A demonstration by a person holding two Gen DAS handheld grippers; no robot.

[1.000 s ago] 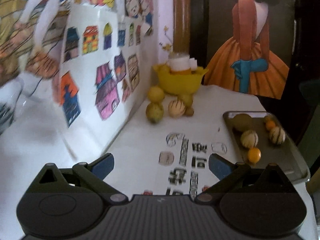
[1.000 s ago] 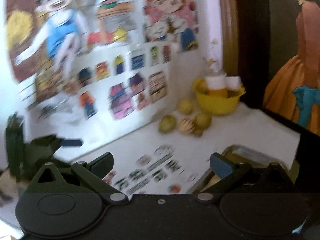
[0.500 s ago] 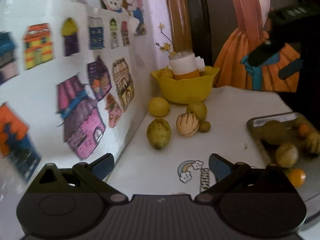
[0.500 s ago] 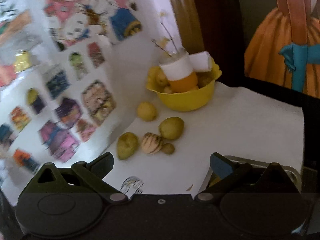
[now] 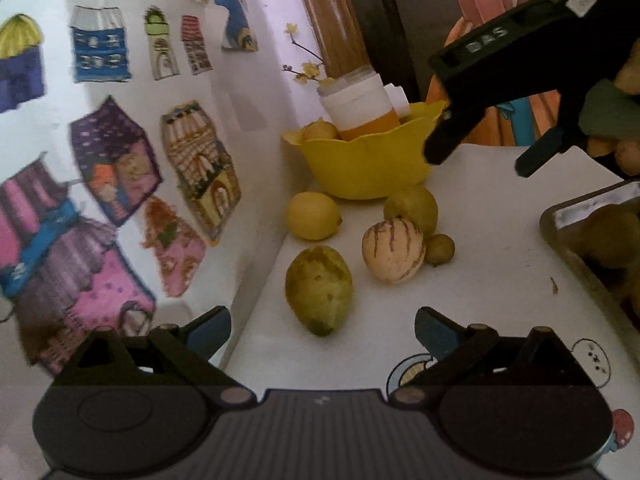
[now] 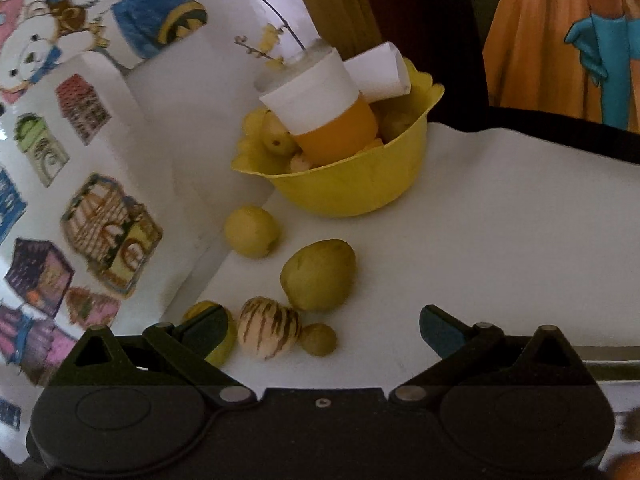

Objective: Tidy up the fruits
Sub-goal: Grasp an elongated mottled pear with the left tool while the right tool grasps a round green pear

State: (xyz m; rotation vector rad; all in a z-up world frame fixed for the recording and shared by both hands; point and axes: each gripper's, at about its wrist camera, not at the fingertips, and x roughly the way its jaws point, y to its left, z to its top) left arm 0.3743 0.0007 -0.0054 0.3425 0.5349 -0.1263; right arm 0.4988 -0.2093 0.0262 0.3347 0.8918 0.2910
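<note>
Fruits (image 5: 393,250), round, one striped, loose beside glossy yellow bowl (image 5: 362,166); both tools (image 5: 322,326) (image 6: 322,330) spread, empty.

A yellow bowl (image 6: 360,184) holding small fruit and a tilted orange-and-white cup (image 6: 324,112) stands on a white table (image 6: 500,240) beside a wall of cartoon stickers (image 6: 108,232). Before it lie a round yellow fruit (image 6: 251,232), a green-yellow fruit (image 6: 318,274), a striped fruit (image 6: 267,333) and a small green one (image 6: 319,339). The right gripper (image 6: 322,330) hangs above them, jaws spread wide.
</note>
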